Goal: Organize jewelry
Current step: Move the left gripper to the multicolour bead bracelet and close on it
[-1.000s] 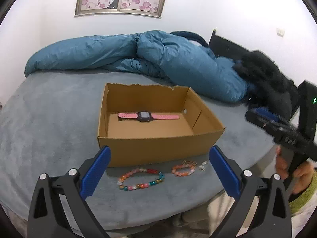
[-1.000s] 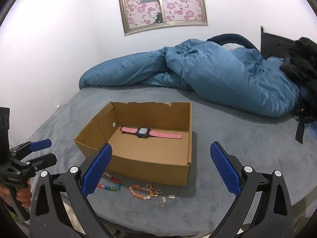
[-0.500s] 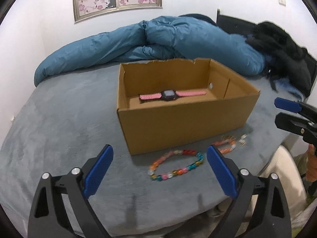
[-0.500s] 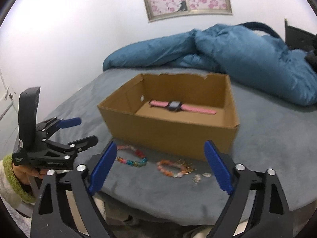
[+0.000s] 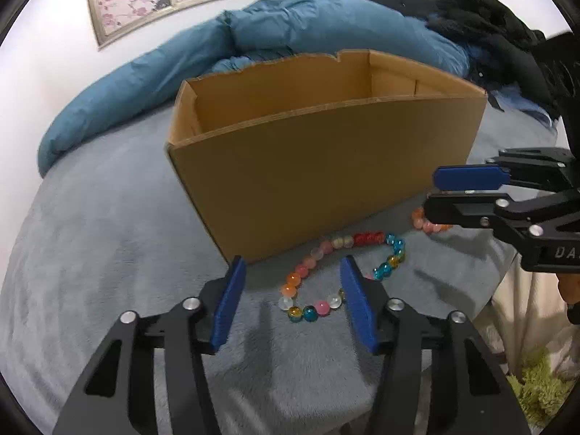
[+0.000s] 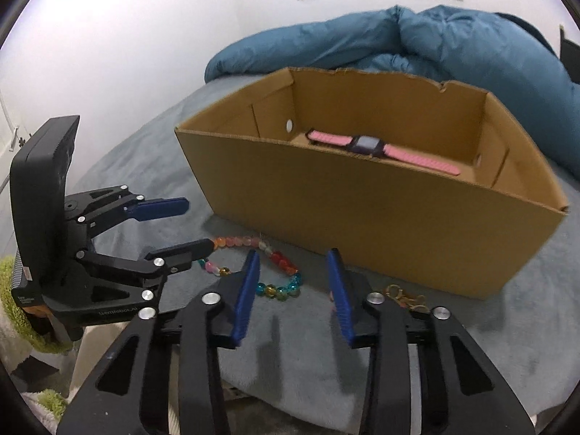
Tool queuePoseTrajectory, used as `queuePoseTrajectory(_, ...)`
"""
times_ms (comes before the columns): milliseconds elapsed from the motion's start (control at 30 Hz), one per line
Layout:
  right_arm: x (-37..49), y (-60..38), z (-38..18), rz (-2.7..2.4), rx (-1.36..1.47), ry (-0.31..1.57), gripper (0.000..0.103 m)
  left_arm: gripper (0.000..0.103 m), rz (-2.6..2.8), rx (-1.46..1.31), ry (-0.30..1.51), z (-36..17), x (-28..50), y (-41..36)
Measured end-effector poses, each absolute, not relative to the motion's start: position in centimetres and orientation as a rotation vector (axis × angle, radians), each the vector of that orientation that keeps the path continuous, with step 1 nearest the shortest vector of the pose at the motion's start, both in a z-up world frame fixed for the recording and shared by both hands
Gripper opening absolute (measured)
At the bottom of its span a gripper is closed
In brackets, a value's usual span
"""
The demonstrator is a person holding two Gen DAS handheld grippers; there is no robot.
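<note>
Bead bracelet (image 5: 340,275) lies btwn half-closed left claw (image 5: 291,290) tips.

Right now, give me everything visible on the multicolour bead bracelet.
The multicolour bead bracelet is a closed loop of round glassy beads: orange, pink, clear, red, teal, yellow. It lies flat on the grey blanket, just in front of the cardboard box. The left gripper straddles its near side, jaws open; whether they touch it is unclear.

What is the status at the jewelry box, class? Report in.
Left gripper and right gripper open, jaws just closing, nothing gripped. Multicoloured glass-bead bracelet on grey bedcover, outside brown cardboard box. Nothing in the way.
</note>
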State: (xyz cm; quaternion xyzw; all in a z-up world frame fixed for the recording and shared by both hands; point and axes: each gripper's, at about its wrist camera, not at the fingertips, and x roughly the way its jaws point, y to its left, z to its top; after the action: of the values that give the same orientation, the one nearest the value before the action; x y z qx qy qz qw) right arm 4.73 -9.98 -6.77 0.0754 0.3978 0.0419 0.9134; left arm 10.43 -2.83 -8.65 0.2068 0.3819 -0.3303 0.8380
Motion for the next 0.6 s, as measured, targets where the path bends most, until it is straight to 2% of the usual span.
queuePoseTrajectory(67, 5.2, -9.8, -7.3, 0.092, 0.149, 0.839, 0.028, 0.043, -0.711, 0.462, 0.826, -9.5, 10.8, -3.2)
queuePoseTrajectory(233, 6.4, -9.1, -8.7, 0.092, 0.132, 0.892, 0.023, 0.035, -0.722, 0.501, 0.858, -10.9, 11.3, -3.6)
queuePoseTrajectory(600, 8.0, -8.4, -10.5, 0.094, 0.1, 0.968, 0.012, 0.028, -0.746, 0.488, 0.904, -12.0, 12.2, -3.9)
